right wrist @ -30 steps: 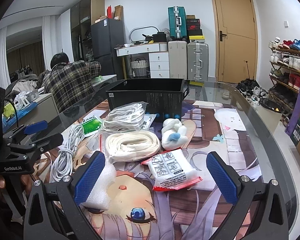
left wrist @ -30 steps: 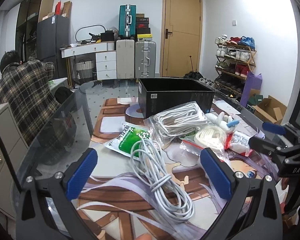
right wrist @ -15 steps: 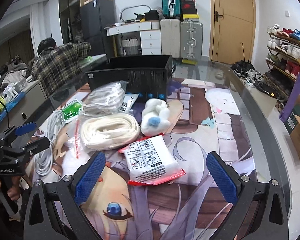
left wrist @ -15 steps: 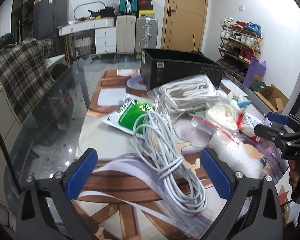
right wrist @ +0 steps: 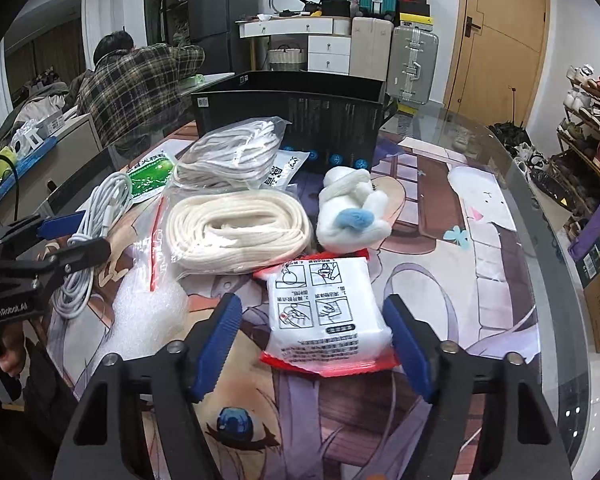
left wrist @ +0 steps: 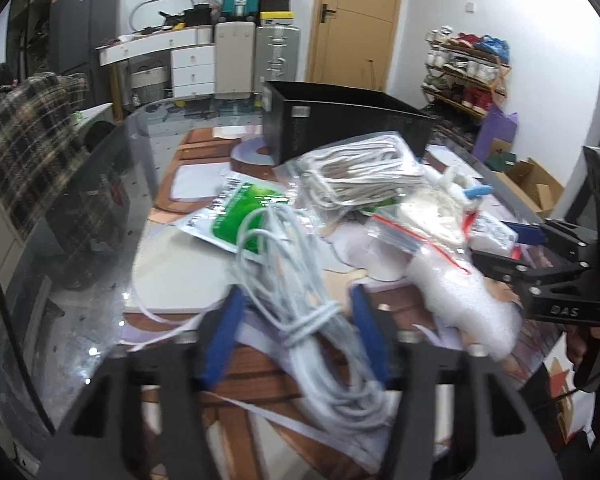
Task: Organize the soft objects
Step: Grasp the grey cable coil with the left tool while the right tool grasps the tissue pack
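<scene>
My left gripper [left wrist: 296, 336] has its blue pads around a coiled white cable [left wrist: 312, 312], close on both sides; I cannot tell if they grip it. My right gripper [right wrist: 312, 344] straddles a red-edged white packet [right wrist: 324, 312], pads near its sides with small gaps. A bagged cream rope coil [right wrist: 236, 232], a bagged white cord bundle [right wrist: 228, 152], a white plush with a blue spot [right wrist: 352, 216], a green packet [right wrist: 150, 172] and white foam wrap [right wrist: 144, 320] lie on the mat. A black box [right wrist: 300, 120] stands behind.
The glass table's rounded edge [right wrist: 556, 280] runs on the right. A person in a plaid shirt [right wrist: 140, 80] sits at the far left. Suitcases [right wrist: 408, 64], a shoe rack [right wrist: 588, 128] and a door stand beyond.
Both grippers moved forward and down and their jaws narrowed: the left around the white cable, the right around the red-edged packet.
</scene>
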